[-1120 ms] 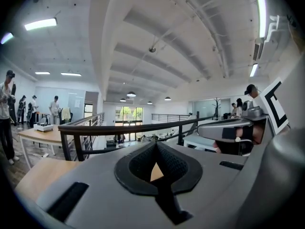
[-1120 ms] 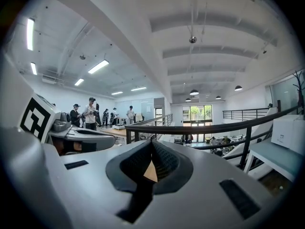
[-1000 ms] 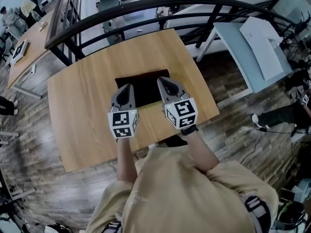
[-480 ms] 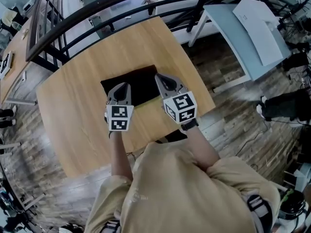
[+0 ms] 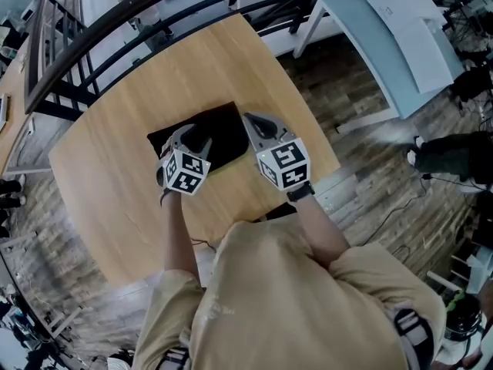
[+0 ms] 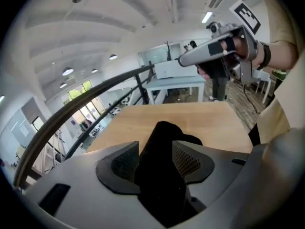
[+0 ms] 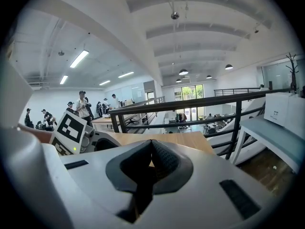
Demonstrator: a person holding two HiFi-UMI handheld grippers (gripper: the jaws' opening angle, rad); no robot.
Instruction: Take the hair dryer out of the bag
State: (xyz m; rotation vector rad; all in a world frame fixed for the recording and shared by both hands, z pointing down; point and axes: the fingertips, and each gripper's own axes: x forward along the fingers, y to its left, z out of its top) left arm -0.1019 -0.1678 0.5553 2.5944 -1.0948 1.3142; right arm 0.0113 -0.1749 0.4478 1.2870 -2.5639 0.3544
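Observation:
A flat black bag (image 5: 222,132) lies on the wooden table (image 5: 131,83). No hair dryer shows; the bag hides whatever is in it. My left gripper (image 5: 187,136) tilts down over the bag's near left part. Its jaws are opening, and the left gripper view shows a raised fold of the black bag (image 6: 164,137) in the gap between the pads (image 6: 125,162). My right gripper (image 5: 250,122) sits at the bag's right edge, shut and empty, with its pads (image 7: 162,159) meeting. It also shows as a closed beak (image 6: 190,58) at the upper right of the left gripper view.
A curved black railing (image 5: 92,41) runs just beyond the table's far edge. A pale blue-white table (image 5: 385,29) stands to the right across the plank floor. The person's torso is against the table's near edge. Bare tabletop (image 5: 108,206) lies left of the bag.
Both grippers have dropped forward to the bag. The left one has rolled and tipped downward, and its jaws have gone from shut to apart over the bag. The right stays shut.

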